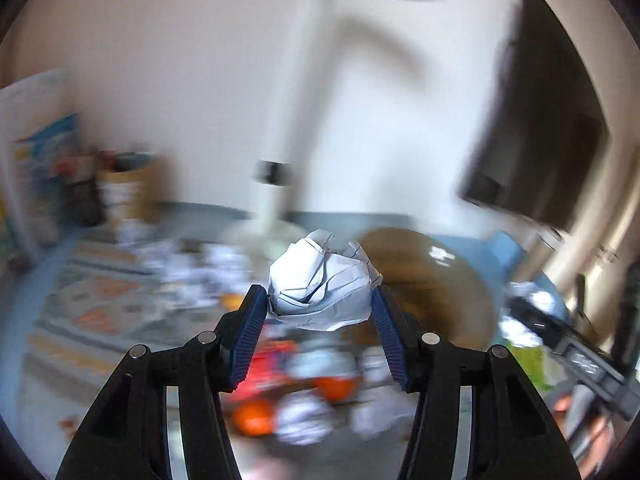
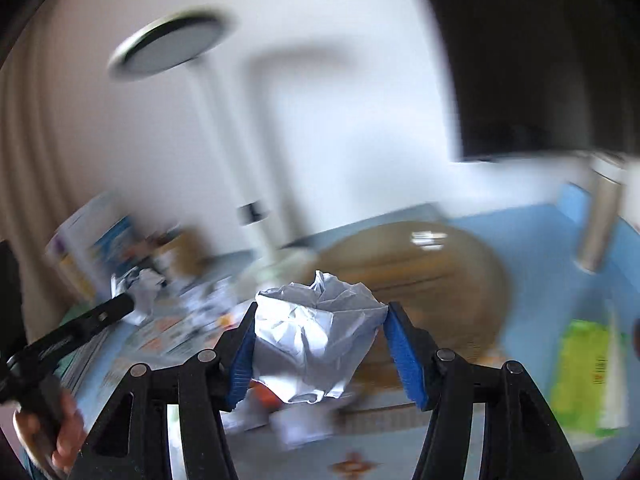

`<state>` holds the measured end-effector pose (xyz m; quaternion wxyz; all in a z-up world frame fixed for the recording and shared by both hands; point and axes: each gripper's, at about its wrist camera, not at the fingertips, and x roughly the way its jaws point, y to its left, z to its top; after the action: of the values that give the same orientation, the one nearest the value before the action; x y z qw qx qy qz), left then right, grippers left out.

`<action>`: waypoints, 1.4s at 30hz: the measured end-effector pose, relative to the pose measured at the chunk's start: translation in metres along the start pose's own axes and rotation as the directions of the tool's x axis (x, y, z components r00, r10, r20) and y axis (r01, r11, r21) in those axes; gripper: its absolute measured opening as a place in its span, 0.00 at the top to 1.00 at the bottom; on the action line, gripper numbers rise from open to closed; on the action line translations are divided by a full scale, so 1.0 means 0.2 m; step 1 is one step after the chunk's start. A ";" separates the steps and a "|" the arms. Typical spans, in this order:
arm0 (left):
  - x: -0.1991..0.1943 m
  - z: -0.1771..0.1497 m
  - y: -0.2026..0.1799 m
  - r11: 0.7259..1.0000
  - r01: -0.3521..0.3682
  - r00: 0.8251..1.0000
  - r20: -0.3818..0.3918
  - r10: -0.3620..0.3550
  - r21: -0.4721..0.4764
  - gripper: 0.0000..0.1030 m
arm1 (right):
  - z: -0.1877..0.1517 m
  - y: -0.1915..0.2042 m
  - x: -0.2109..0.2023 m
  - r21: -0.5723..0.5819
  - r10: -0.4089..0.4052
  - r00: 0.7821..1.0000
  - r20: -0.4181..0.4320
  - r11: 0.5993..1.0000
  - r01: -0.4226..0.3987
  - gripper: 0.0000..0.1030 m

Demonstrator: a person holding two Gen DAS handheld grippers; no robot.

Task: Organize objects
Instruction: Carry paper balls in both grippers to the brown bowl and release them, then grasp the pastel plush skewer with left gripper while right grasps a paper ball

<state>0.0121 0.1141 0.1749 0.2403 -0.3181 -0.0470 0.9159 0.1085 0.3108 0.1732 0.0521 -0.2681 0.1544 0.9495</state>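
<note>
My left gripper (image 1: 319, 299) is shut on a crumpled white paper ball (image 1: 320, 284), held up above the table. My right gripper (image 2: 320, 312) is shut on another crumpled white paper ball (image 2: 316, 332), also lifted. The left gripper shows in the right wrist view at the far left (image 2: 120, 306) with its paper ball (image 2: 146, 284). The right gripper shows in the left wrist view at the right (image 1: 532, 312). More crumpled papers (image 1: 304, 420) and orange round objects (image 1: 256, 416) lie blurred on the table below.
A round brown wooden bowl (image 1: 432, 276) (image 2: 424, 276) stands behind the grippers on the blue table cover (image 2: 540, 240). A white lamp post (image 1: 288, 132) rises at the back. A green packet (image 2: 584, 372) lies at the right. A dark monitor (image 1: 540, 140) hangs at the right.
</note>
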 end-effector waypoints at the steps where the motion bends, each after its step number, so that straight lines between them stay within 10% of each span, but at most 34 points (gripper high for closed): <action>1: 0.08 0.00 -0.10 0.999 0.016 1.000 -0.019 -0.015 0.027 0.50 | 0.01 -0.09 0.02 0.031 -0.019 1.000 -0.013 0.999 0.020 0.43; 7: 0.39 -0.03 -0.40 0.989 0.056 0.992 -0.121 -0.039 0.136 0.49 | 0.04 -0.28 0.21 0.055 -0.086 0.988 -0.128 0.994 0.094 0.42; 10: 0.45 -0.01 -0.45 0.985 0.058 0.991 -0.126 -0.037 0.165 0.25 | 0.09 -0.36 0.22 0.088 -0.054 0.994 -0.092 0.994 0.062 0.23; 22: 0.02 -0.15 -0.01 0.994 -0.079 0.996 -0.023 0.080 0.071 0.10 | 0.09 -0.31 0.29 0.017 -0.049 0.999 -0.021 0.999 0.050 0.15; 31: -0.35 -0.57 0.58 0.951 -0.303 0.949 -0.108 0.295 -0.063 0.10 | 0.11 -0.15 0.66 -0.056 -0.168 0.985 0.040 0.984 0.170 0.15; 39: -0.25 -0.72 0.66 0.970 -0.225 0.963 -0.174 0.206 -0.097 0.10 | 0.23 -0.32 0.77 -0.027 -0.254 0.963 0.085 0.966 0.258 0.15; 42: -0.21 -0.73 0.58 0.983 -0.165 0.973 -0.177 0.149 -0.084 0.10 | 0.25 -0.36 0.77 -0.061 -0.288 0.957 0.047 0.955 0.290 0.29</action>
<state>0.0806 -0.0169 0.0553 0.1542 -0.4091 -0.0459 0.8982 -0.0341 0.3968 0.1147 0.1842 -0.2716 0.0804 0.9412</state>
